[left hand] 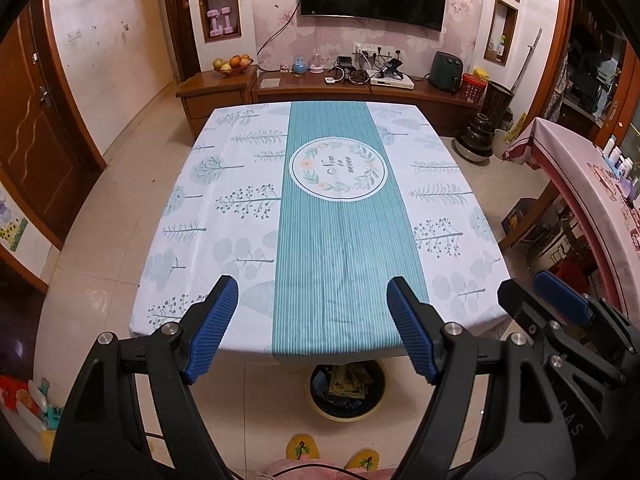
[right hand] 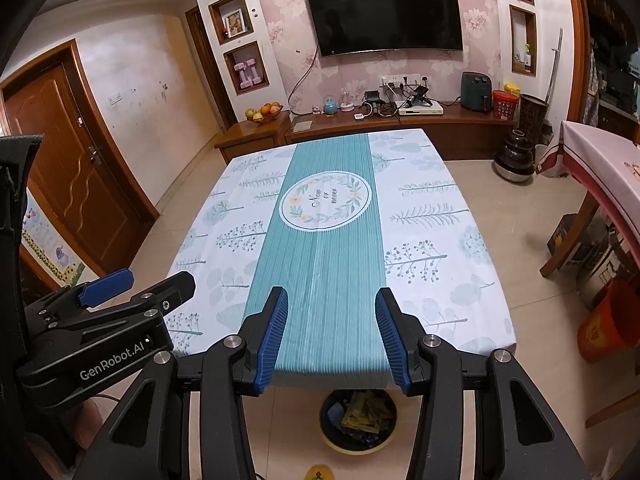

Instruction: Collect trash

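Above the table's near edge, left gripper (left hand: 312, 300) and right gripper (right hand: 332, 312) hang side by side, jaws wide apart, each empty and touching nothing. Four ribbed blue pads on black frames. One round bin (left hand: 347, 390), holding crumpled wrappers (left hand: 351, 380), stands on the tiled floor below that edge. One glossy printed tablecloth (left hand: 224, 216) covers the table.

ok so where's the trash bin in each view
Left wrist view: the trash bin sits low at centre, on the floor just under the table's near edge, between the open left tongs.
Right wrist view: the bin sits low at centre, below the open right tongs.
Shared landmark: the round wreath print on the tablecloth.
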Motion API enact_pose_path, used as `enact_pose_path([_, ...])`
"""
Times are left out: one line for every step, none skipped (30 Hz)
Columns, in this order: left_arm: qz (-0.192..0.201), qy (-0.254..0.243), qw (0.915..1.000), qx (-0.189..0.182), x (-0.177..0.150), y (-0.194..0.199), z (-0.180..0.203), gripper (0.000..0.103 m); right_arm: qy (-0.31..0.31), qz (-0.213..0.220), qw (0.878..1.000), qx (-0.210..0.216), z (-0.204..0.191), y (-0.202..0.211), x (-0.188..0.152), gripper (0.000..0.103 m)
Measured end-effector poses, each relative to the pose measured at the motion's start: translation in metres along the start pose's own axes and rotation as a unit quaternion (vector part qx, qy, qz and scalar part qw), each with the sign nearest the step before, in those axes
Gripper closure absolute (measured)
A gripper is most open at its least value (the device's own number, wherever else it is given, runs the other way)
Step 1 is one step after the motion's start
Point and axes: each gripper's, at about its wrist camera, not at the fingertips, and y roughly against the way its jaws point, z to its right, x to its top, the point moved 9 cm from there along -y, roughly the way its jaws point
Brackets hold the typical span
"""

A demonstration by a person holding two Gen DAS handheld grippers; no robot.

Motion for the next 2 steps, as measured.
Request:
enact_pose_path([-0.002, 0.000, 1.0000, 0.001, -0.0019, -0.0003, 0.0017, 0.029, 0.000, -0.001, 1.000, 0.001, 0.0021, -0.0005, -0.0011, 0.057])
enact_pose_path([-0.003, 0.001, 1.0000, 0.003, -0.0033, -0.0006, 0.0032, 0.029, 0.000, -0.002, 1.000, 0.002, 0.0042, -0.0010, -0.0018, 0.057])
